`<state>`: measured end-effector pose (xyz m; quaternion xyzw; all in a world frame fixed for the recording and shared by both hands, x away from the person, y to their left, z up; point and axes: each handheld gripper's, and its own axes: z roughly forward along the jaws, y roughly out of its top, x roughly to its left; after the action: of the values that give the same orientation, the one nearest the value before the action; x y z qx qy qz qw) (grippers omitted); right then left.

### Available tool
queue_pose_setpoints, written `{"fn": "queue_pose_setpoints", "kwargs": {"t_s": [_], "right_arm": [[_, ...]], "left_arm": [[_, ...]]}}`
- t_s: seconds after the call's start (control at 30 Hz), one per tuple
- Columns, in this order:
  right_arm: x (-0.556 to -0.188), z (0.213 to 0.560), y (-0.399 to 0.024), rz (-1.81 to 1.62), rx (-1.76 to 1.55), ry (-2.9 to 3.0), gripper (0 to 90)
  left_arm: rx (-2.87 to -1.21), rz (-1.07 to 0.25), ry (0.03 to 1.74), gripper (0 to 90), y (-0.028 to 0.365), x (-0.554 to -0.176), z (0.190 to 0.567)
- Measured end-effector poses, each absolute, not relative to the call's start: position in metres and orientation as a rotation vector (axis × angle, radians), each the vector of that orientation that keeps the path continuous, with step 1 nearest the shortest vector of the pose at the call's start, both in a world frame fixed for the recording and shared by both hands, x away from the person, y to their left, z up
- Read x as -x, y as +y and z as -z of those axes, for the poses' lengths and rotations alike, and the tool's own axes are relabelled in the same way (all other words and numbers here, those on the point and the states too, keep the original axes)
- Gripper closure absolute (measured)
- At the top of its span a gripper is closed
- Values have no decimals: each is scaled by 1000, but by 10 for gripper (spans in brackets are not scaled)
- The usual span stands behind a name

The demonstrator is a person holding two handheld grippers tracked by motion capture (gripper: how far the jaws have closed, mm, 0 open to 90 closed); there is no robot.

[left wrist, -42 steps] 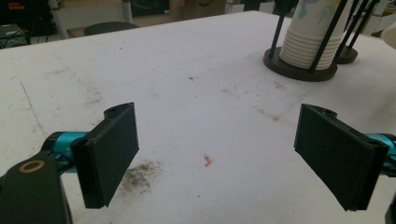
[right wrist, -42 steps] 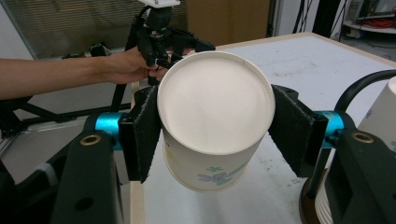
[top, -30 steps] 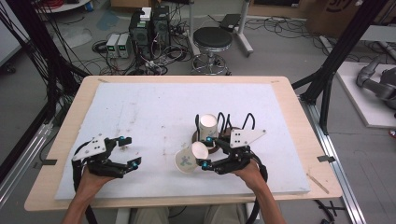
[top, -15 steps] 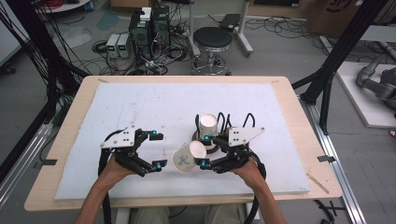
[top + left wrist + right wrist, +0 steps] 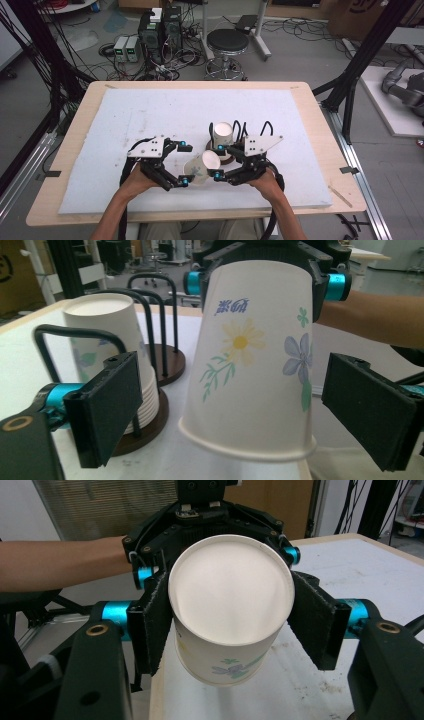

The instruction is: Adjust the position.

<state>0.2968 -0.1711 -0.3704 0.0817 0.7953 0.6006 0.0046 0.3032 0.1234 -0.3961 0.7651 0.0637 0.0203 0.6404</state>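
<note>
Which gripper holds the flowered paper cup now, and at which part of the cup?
The right gripper holds the paper cup near its closed base end. The left gripper is open around the cup's rim end, pads apart from it.

two tongs (image 5: 183, 161) (image 5: 217, 162); one loose paper cup (image 5: 202, 166); one cup stack (image 5: 222, 134); one rack (image 5: 239, 131); one stool (image 5: 227, 42).

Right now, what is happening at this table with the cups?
A person holds a claw in each hand. The right claw is shut on the base end of a flowered paper cup, held above the white mat. The left claw is open, its jaws on either side of the cup's rim end, apparently ready to take it. Behind stands a stack of cups in a wire holder.
</note>
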Motion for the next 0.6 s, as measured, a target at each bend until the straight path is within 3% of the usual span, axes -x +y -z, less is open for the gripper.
{"fn": "queue_pose_setpoints", "kwargs": {"t_s": [0.6], "right_arm": [[-298, 372, -173, -1933, -249, 2466, 378]], "left_arm": [[-1765, 1, 121, 83, 97, -308, 403]]}}
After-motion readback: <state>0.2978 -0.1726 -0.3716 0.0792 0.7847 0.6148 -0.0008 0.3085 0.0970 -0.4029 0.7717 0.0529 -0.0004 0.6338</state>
